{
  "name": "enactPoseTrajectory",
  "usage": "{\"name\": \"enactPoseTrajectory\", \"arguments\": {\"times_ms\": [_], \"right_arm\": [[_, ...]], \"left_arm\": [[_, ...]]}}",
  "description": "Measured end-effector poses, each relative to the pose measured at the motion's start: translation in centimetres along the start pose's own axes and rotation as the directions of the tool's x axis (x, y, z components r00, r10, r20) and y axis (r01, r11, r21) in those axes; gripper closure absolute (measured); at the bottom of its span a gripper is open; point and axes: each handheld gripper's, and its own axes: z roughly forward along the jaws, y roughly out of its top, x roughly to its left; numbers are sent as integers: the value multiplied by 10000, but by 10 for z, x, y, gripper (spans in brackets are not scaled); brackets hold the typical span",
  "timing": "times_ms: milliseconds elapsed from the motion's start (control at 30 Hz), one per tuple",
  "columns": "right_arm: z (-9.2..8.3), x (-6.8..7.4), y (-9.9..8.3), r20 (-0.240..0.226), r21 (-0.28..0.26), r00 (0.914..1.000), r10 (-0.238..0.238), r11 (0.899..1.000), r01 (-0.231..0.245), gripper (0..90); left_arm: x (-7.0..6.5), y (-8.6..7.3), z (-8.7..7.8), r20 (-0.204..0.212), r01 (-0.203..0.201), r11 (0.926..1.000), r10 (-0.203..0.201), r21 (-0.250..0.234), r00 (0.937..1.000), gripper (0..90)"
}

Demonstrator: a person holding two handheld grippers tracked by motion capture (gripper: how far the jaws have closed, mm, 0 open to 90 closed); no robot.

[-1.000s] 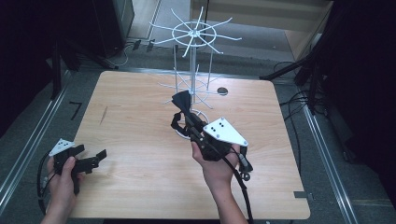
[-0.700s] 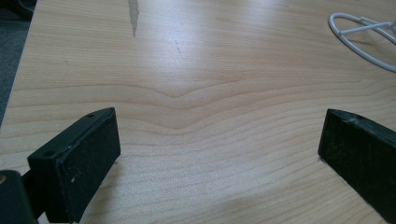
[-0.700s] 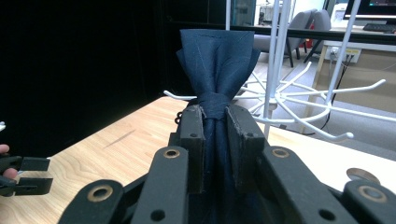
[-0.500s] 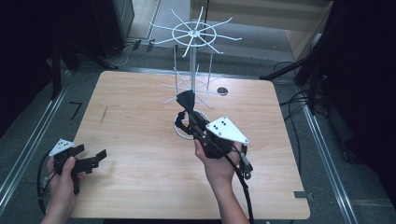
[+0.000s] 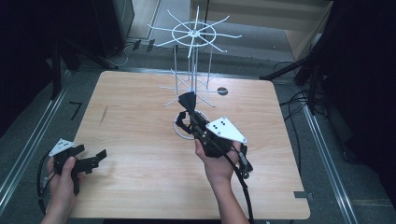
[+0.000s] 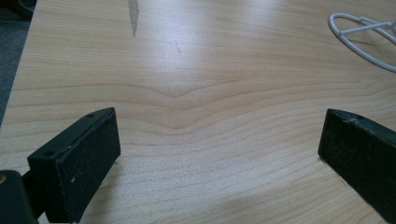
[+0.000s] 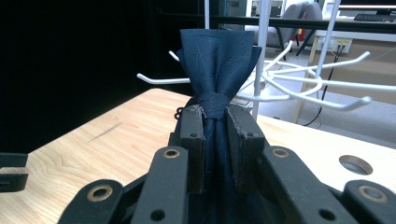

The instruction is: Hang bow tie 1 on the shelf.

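High view: one wooden table point(image 5: 140, 140); one white wire rack point(image 5: 192, 70), upper centre; two grippers. Right gripper point(image 5: 190, 108), centre, clamps one dark blue bow tie point(image 5: 187, 99) beside the rack's pole. Left gripper point(image 5: 95, 158), lower left.

Left gripper view: jaws wide, nothing between.

Right gripper view: bow tie point(image 7: 215, 70) pinched at its knot, rack prongs point(image 7: 317, 84) behind.

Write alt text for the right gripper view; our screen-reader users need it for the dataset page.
The right gripper is shut on the knot of a dark blue bow tie, held upright above a wooden table. Just behind it stands a white wire rack with curved hooks.
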Motion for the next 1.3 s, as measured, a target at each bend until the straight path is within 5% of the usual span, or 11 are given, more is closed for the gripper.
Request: {"name": "enactPoseTrajectory", "arguments": {"times_ms": [733,1300], "right_arm": [[10,-3,-16,59,444,10000,-55,9990,53,758],[9,-10,-24,65,1016,10000,71,9948,-78,410]], "left_arm": [[0,0,0,7,13,10000,-13,3,10000,0],[0,0,0,4,20,10000,-20,-10,10000,0]]}}
